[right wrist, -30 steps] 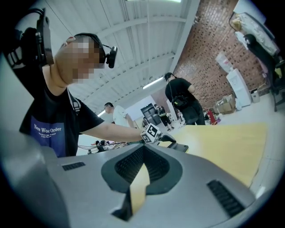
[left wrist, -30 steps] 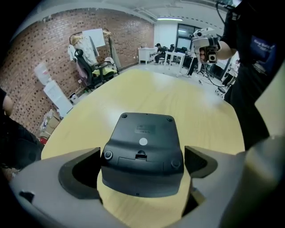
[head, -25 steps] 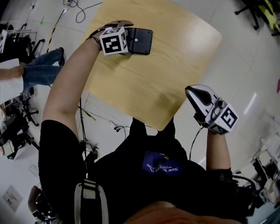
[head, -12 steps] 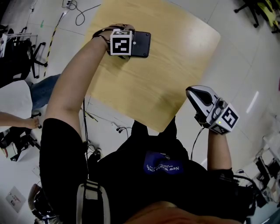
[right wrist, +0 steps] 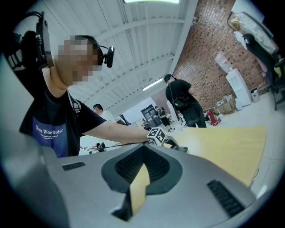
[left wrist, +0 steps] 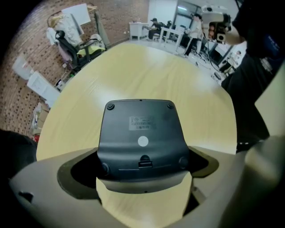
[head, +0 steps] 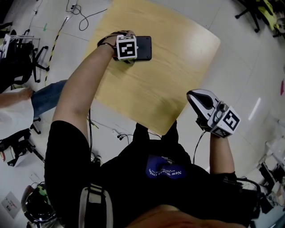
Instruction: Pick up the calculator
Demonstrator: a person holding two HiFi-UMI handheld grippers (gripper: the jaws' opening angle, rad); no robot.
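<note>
The calculator [head: 142, 47] is a dark grey slab with its underside up, showing a label and a white round sticker [left wrist: 142, 141]. It is over the far left part of the pale wooden table [head: 169, 67]. My left gripper [head: 132, 48] is shut on the calculator's [left wrist: 141, 133] near end, and its grey jaws [left wrist: 142, 176] close on either side of that end. I cannot tell whether the calculator touches the tabletop. My right gripper [head: 199, 99] hangs beyond the table's near right edge, over the floor. Its jaws [right wrist: 140, 182] are together with nothing between them.
Office chairs [head: 18, 58] and cables [head: 82, 11] are on the floor left of the table. A seated person's legs [head: 42, 95] show at the left. Another person [right wrist: 182, 104] stands farther back in the room by a brick wall.
My left gripper has turned at the wrist and shifted a little to the right with the calculator in it. The right gripper has hardly moved.
</note>
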